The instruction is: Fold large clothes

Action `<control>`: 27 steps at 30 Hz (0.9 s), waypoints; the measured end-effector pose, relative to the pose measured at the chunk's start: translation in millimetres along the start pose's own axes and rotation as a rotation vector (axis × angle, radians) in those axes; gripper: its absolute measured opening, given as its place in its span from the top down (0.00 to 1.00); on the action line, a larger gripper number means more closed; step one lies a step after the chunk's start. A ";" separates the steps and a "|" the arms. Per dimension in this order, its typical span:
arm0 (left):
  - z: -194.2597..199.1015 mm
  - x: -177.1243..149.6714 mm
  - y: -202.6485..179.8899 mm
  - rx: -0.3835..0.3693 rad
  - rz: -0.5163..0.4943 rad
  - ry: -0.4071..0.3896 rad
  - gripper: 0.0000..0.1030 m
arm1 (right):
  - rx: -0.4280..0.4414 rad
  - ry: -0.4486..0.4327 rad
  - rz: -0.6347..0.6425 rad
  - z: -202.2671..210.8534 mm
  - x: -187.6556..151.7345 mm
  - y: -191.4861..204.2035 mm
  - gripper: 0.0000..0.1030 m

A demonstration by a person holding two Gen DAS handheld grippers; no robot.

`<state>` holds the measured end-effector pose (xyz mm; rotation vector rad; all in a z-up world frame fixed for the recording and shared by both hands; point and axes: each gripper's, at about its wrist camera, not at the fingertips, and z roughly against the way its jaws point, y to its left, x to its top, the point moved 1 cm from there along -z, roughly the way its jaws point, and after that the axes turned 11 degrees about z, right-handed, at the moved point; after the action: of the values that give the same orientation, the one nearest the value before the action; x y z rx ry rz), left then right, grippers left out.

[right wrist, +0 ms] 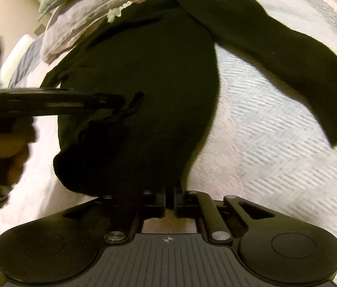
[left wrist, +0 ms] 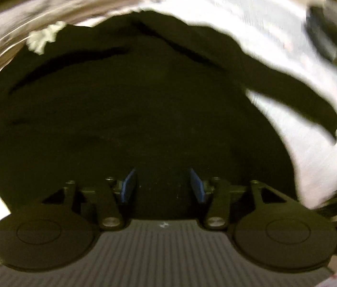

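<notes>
black garment (right wrist: 144, 83) is spread on a pale quilted bedspread (right wrist: 264, 143), filling frame centre, one sleeve (right wrist: 276, 55) trailing to the right edge. right gripper (right wrist: 169, 197) is pinched narrow on the bottom hem at lower centre. left gripper (left wrist: 162, 184) is held wide over the cloth, nothing gripped. step judged: an early fold; the left side is probably to be taken next. left view is blurred; the collar is partly hidden under pale bedding (right wrist: 84, 19), upper left.

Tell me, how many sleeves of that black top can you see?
1. One sleeve of the black top stretches out to the right across the white bedspread. The other may be folded under or hidden.
</notes>
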<state>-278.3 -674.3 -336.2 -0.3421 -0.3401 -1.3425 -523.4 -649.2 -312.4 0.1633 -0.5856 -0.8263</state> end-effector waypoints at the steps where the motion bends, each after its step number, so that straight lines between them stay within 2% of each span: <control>1: -7.3 -1.2 -5.7 0.047 -0.065 0.018 0.57 | 0.000 -0.003 -0.003 3.7 -2.3 -1.6 0.98; 3: -10.9 -3.6 -7.1 0.077 -0.118 0.013 0.75 | 0.001 -0.009 -0.016 10.9 -5.7 -5.9 0.98; 4: -9.7 -4.3 -5.5 0.101 -0.122 0.008 0.92 | 0.005 -0.013 -0.027 14.5 -7.0 -8.3 0.99; 5: -2.6 -6.0 -2.1 0.121 -0.109 -0.020 0.94 | 0.007 -0.018 -0.032 18.6 -8.5 -9.2 0.99; 9: 46.7 -16.7 32.5 0.124 0.049 -0.103 0.95 | 0.027 -0.051 -0.032 37.5 -4.0 -4.9 0.99; 13: 121.5 -41.0 85.2 0.111 0.307 -0.195 0.95 | 0.062 -0.076 -0.039 59.4 3.1 2.0 0.99; 17: 185.7 -96.5 131.8 0.096 0.597 -0.249 0.96 | 0.101 -0.066 -0.047 76.4 3.6 14.7 0.99; 19: 206.0 -127.8 145.2 0.096 0.708 -0.235 0.96 | 0.110 -0.055 -0.043 87.9 1.8 19.0 0.99; 23: 210.9 -184.5 163.9 0.055 0.873 -0.137 0.95 | 0.083 -0.027 -0.035 94.4 -5.9 22.9 0.99; 27: 204.3 -208.8 183.5 0.067 0.934 -0.117 0.90 | 0.039 -0.005 -0.055 81.9 -11.0 21.4 0.99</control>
<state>-147.4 -367.0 -249.8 -0.4482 -0.2662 -0.3956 -560.4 -619.7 -241.3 0.2137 -0.6049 -0.8686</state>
